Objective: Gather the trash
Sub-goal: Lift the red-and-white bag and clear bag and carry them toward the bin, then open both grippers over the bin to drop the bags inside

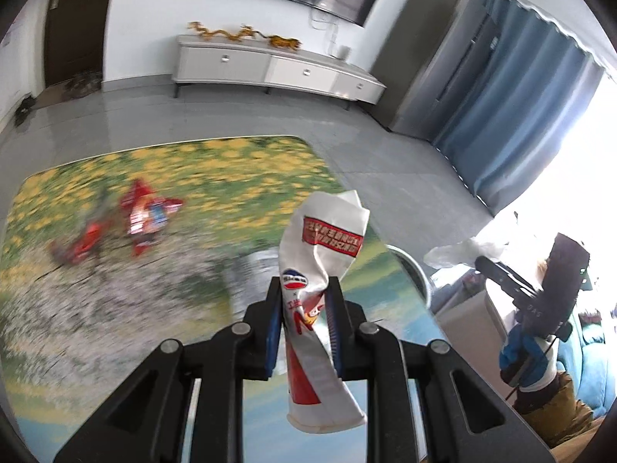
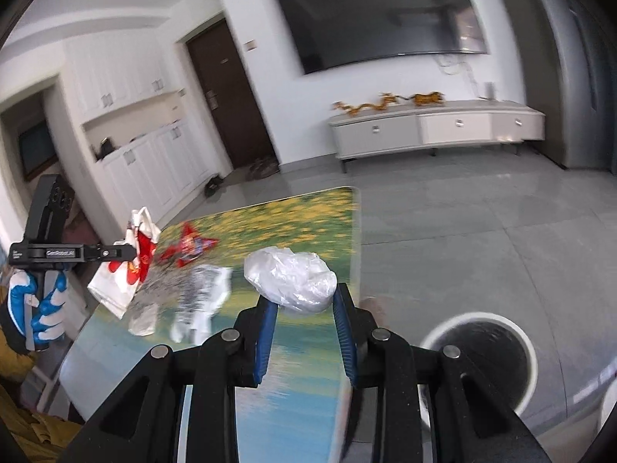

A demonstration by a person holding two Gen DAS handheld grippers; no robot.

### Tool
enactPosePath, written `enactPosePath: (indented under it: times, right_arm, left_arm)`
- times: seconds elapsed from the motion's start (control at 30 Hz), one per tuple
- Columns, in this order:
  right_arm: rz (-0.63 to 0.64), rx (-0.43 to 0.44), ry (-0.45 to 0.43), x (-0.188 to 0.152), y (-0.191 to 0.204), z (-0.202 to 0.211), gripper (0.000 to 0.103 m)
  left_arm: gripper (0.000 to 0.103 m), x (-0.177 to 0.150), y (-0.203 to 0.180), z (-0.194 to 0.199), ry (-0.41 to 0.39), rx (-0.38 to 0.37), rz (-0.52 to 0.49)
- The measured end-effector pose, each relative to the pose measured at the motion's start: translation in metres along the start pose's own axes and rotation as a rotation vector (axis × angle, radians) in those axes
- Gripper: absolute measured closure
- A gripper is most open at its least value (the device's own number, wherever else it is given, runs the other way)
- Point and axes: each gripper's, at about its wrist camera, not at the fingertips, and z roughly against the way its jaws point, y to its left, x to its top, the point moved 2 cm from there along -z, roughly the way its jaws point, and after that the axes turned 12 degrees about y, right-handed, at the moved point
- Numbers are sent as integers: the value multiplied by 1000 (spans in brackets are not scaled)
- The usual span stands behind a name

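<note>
My left gripper [image 1: 304, 324] was pinching a crushed white-and-red paper cup [image 1: 322, 301], its blue pads pressed against the cup's middle so that the crumpled top stuck up past the fingertips and the rim hung down toward me. My right gripper [image 2: 304, 305] was clamped on a balled-up clear plastic bag [image 2: 291, 279], caught between the tips of the blue pads, with most of the wad bulging above them. Both were held over the table [image 2: 308, 212] with its yellow-flower cover. On that cover, farther out, a red snack wrapper [image 1: 148, 214] lay flat (blurred in both views, so I could not read it), and nearer me were a white crumpled piece [image 2: 200, 301] and a small clear scrap [image 2: 143, 320]. Just past the table's right edge, low on the floor, stood the white-rimmed bin [image 2: 486, 355], its dark inside showing. A television [image 2: 380, 15] hung on the far wall above a long white cabinet [image 2: 435, 127].
</note>
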Motion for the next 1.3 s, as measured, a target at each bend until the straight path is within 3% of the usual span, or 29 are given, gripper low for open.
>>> enactPosePath:
  times: [0.27,0.5,0.8,0.87,0.93,0.97,1.07,1.3]
  right_arm:
    - [-174,-104,-17,-23,-85,16,75]
    - [-320,-160,16,-40,-154,11,75]
    - [-370,-232,88,-49,-200,-12,73]
    - [-379,-251,99,-54,-203,-18,72]
    - [-399,-268,110,-59,-209,-23,63]
    - [-406,-274,114,-63,-212,-23,60]
    - [-427,-283,128,-70,-217,-26,54]
    - [-461,-280,107,-69,-214,-20,44]
  left_arm:
    - [83,45,-82,-62,68,-68,-108]
    - [83,82,-155,-140,137,-163,-121]
    - [82,107,-216,-244,241,-205,-84]
    - [78,110,-223,-263,261,-208,-67]
    - [55,111,-222,-273,274,-220,-48]
    - [51,111,-221,-275,274,-234,-37]
    - [49,110,-221,-278,274,-260,-39]
    - [49,98,-217,-259,242,-190,-85]
